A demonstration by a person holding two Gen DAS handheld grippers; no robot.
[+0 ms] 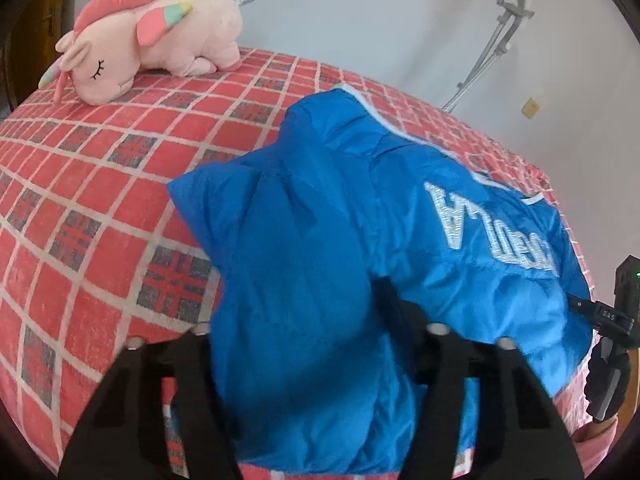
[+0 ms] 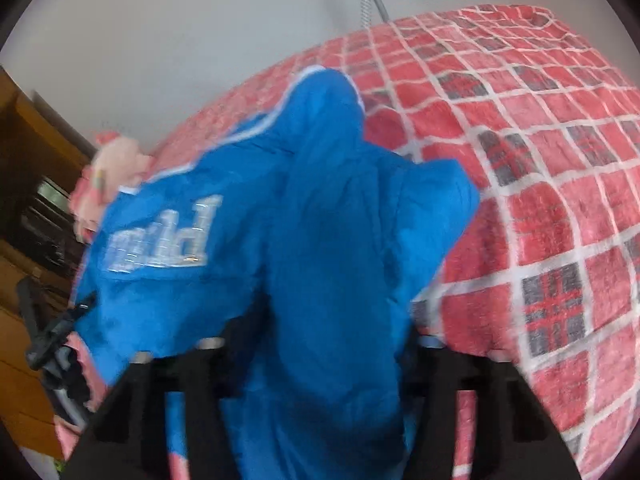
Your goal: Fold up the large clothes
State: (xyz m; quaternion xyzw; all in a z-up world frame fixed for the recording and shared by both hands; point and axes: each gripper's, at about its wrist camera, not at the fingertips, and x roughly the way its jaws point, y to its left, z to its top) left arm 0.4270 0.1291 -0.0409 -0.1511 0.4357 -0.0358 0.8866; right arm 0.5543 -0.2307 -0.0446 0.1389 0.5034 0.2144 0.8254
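Garment: we find the bright blue padded nylon jacket (image 1: 360,240) lying on the red-and-white checked fleece bedspread (image 1: 100,200), bunched and raised toward us at the near edge.
Left tongs: the left gripper (image 1: 320,344) is clamped on a fold of the blue jacket, fabric draped between its black fingers (image 1: 176,400) at 6 o'clock.
Right tongs: the right gripper (image 2: 316,360) likewise grips a bunch of the same jacket at 6 o'clock in its own view.
Progress: we judge the fold as early or mid-way; the jacket is gathered and lifted, not yet flat or squared, and no neat folded edges show.
Remaining: laying it down, aligning, smoothing.
Writing: large silver-white lettering (image 1: 492,232) on the jacket, seen inverted; only an "A" is legible in the left view, roughly "pid" in the blurred right view. We cannot confirm a brand.
Other: a pink plush unicorn (image 1: 156,36) at 11 o'clock, well apart.
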